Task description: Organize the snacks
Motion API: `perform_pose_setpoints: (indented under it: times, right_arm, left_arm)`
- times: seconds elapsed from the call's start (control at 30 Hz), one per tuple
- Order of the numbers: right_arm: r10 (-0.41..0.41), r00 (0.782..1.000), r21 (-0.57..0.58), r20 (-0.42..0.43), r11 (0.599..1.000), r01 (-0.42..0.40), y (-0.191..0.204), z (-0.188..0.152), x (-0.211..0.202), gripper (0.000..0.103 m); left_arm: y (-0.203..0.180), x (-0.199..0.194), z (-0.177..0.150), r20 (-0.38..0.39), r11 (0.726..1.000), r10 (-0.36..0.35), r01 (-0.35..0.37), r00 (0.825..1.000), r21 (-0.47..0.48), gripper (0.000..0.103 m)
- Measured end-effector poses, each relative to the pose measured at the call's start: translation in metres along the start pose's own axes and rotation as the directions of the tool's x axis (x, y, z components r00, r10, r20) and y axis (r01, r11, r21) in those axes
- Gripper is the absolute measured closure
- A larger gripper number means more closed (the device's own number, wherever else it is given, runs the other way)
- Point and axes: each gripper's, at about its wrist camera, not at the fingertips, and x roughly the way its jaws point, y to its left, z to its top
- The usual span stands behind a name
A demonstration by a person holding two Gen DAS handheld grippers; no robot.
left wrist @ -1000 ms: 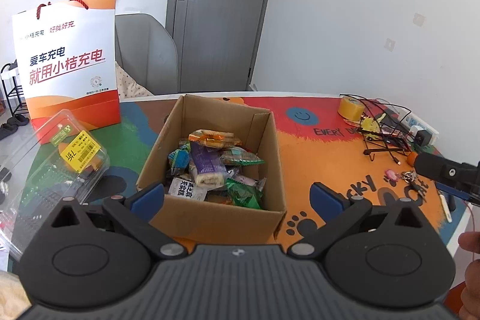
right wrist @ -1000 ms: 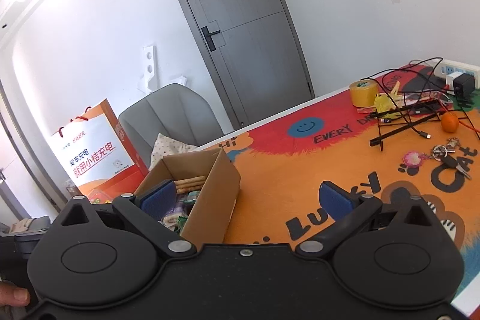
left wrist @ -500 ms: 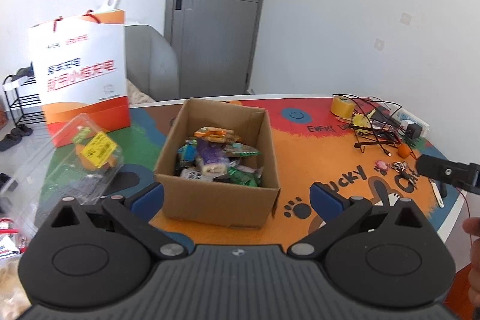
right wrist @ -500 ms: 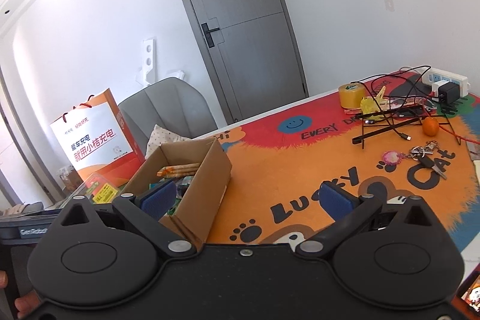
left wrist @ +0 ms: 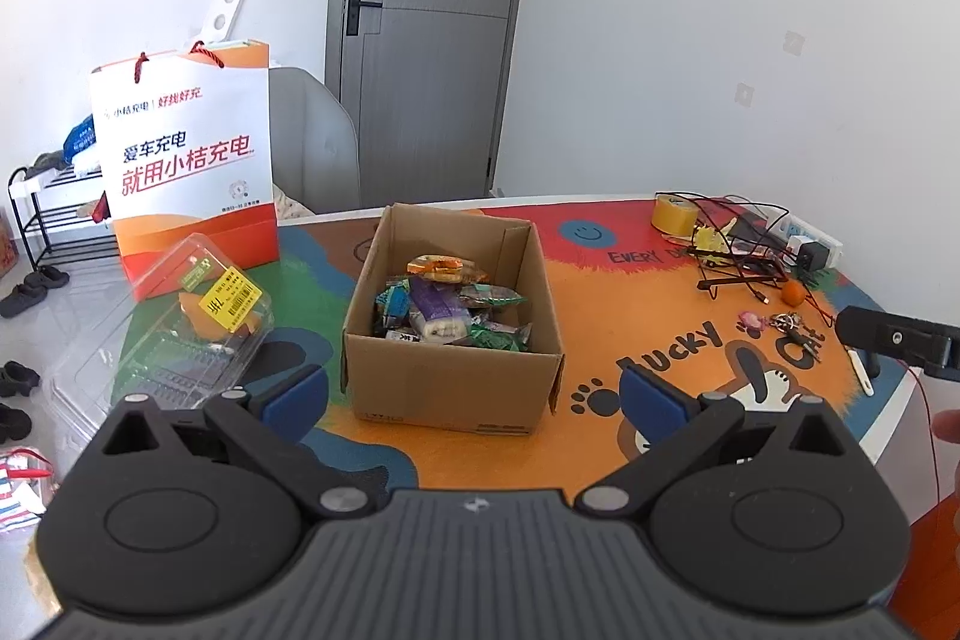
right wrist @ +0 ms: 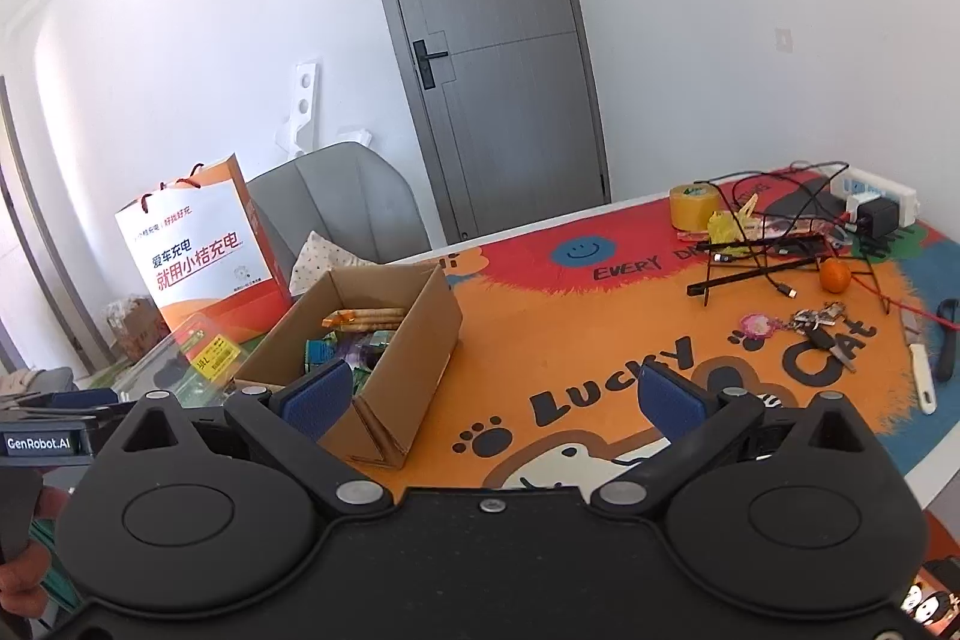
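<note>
- Left wrist view is showing the big table (left wrist: 600,292) with its bright mat, sitting ahead of and under the left claw (left wrist: 474,388).
- The cardboard box (left wrist: 450,382) is sitting right in front of the left claw, between its two blue tips and just past them.
- The snacks (left wrist: 447,304) are lying in a pile inside the box, so that part is looking mostly done.
- The clear plastic tray (left wrist: 180,334) is lying to the left of the left claw, beside the box, and it may be waiting for tidying.
- The orange paper bag (left wrist: 192,166) is standing far ahead on the left, behind the tray.
- The left claw is staying wide and holding nothing.
- The right claw (right wrist: 492,394) is also staying wide and holding nothing, with the box ahead on its left.
- A small orange fruit (right wrist: 834,275) is sitting far ahead on the right, near the wires.
- I am thinking the job is close to its end, with nothing being carried.
- Since a second ago, both claws are pulling back and lifting away, so the box is looking smaller and farther off.
</note>
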Motion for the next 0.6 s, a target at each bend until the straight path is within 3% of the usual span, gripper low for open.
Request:
perform_pose_setpoints:
  times: [0.6]
  right_arm:
    - [0.015, 1.000, -0.018, -0.023, 1.000, -0.016, 0.0034, -0.0010, -0.0006, 0.000]
  left_arm:
    - [0.0002, 0.0001, -0.0012, -0.006, 1.000, 0.005, -0.005, 1.000, 0.001, 0.000]
